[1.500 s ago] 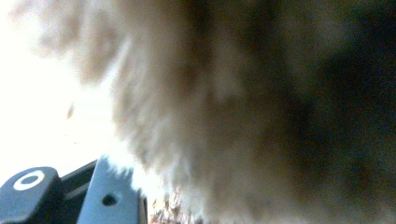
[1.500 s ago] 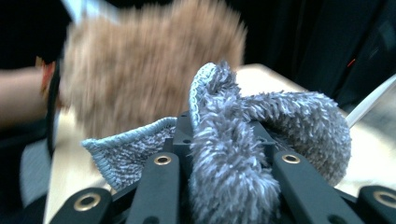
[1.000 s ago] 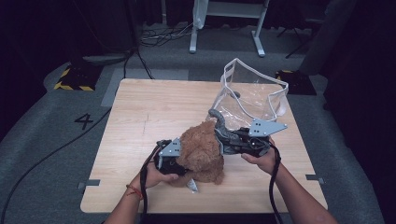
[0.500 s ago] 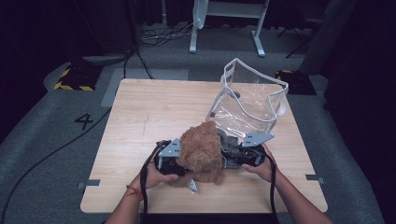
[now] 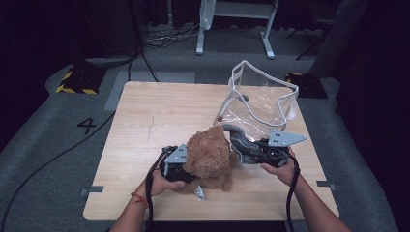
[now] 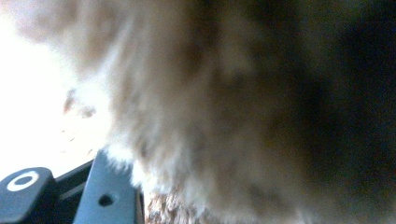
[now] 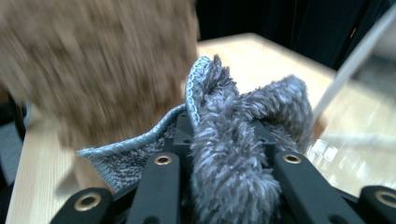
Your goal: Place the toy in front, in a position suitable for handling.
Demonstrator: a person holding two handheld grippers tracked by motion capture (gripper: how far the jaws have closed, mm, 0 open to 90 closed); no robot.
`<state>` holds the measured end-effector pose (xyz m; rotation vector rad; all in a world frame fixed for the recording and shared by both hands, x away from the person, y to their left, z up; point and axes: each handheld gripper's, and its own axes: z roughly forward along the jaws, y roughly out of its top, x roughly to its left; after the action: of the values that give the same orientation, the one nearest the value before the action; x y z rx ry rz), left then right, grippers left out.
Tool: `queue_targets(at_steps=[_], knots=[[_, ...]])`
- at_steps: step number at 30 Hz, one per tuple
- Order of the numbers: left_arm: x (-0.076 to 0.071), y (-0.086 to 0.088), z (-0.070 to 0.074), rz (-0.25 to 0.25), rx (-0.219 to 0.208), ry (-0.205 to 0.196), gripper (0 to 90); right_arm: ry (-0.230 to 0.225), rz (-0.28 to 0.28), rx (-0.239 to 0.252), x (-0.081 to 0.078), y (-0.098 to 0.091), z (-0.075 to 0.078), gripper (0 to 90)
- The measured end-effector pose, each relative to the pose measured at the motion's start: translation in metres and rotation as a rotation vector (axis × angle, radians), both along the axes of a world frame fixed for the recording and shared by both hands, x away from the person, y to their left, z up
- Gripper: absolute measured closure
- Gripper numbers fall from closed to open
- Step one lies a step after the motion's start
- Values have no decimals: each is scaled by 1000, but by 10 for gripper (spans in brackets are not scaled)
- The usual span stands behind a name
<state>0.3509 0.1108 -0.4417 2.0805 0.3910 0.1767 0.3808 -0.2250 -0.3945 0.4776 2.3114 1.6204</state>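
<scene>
My right claw (image 5: 238,139) grasps a grey cloth (image 7: 233,140) beside the brown plush toy (image 5: 209,157) on the desk (image 5: 145,116), while my left claw (image 5: 186,166) presses into the toy, its state unclear.

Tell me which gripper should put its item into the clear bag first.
Right. The right gripper is shut on the grey fuzzy cloth and sits beside the clear plastic tote bag. The left gripper is against the brown plush toy, farther from the bag.

Blurred brown plush fur (image 6: 224,116) presses close above the hand-held gripper's black jaw (lower left).
</scene>
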Motion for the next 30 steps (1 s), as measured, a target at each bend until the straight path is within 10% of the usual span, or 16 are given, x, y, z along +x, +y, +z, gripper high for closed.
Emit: queue_targets(at_steps=[9,19,30], knots=[[0,0,-1,-1,-8,3,510,-101,94,57,-9,29,44,723],[0,1,-1,-2,2,0,510,3,59,-133,5,40,-16,724],[2,15,-2,-19,-5,14,513,140,15,-194,10,32,-75,725]])
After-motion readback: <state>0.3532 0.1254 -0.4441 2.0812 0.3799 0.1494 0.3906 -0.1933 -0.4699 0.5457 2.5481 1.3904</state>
